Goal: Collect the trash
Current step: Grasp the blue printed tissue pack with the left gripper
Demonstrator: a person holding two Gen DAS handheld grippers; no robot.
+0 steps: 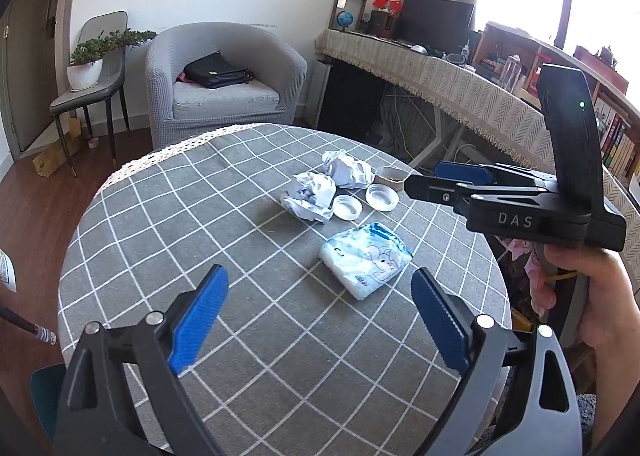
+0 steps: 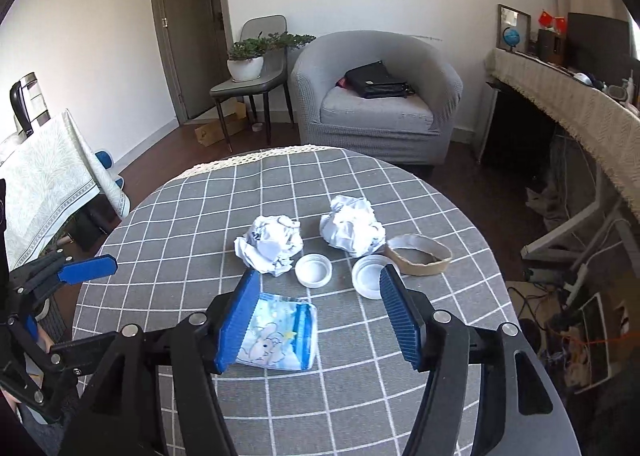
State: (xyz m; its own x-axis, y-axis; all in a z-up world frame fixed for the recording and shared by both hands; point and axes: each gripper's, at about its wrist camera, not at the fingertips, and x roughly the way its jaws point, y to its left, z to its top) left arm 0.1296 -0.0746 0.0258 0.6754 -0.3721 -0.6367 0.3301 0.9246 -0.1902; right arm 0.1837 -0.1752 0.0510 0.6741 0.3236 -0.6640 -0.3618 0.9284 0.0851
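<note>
- On table [image 2: 280,408], grid cloth: all trash loose near centre, none collected yet.
- Right gripper [image 2: 320,316]: jaws wide, empty, over tissue pack [image 2: 280,340]; likely first pick. Centre the pack between the pads before closing.
- Left gripper [image 1: 320,320]: jaws wide, empty, short of pack.
- Two paper balls [image 2: 352,225] behind pack.
- Tape core [image 2: 420,254], two caps [image 2: 314,270]: thin, grip by rim.

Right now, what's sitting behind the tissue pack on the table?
Behind the tissue pack lie two crumpled paper balls, two white lids and a cardboard ring. The right gripper's blue finger covers the pack's left edge.
</note>
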